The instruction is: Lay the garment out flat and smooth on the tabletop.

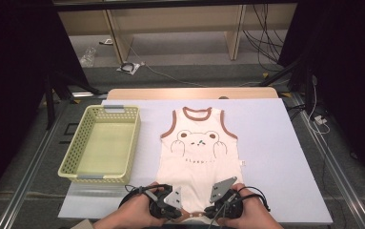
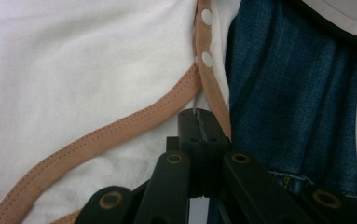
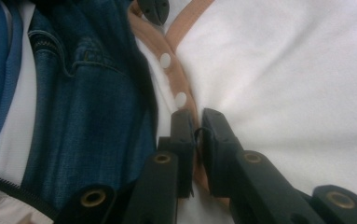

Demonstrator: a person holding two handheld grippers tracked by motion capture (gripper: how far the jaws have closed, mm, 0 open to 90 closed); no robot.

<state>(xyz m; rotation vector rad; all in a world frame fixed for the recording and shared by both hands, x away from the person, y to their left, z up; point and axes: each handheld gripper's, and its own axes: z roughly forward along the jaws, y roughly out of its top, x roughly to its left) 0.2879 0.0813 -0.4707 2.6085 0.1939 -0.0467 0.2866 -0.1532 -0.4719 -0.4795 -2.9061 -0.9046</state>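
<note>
Baby bodysuit (image 1: 198, 150) lies flat, face up, mid-table w/ neck away from the person, snap end at the near edge. Left gripper (image 2: 199, 122) is clamped tight on the tan snap strip (image 2: 207, 56); right gripper (image 3: 195, 127) pinches the same trim, thin gap btwn its jaws filled by fabric. So both bottom corners are gripped; folding looks not yet begun, no crease visible. Yellow basket (image 1: 84, 171) sits just left, nothing in it — prob. last stop.
</note>
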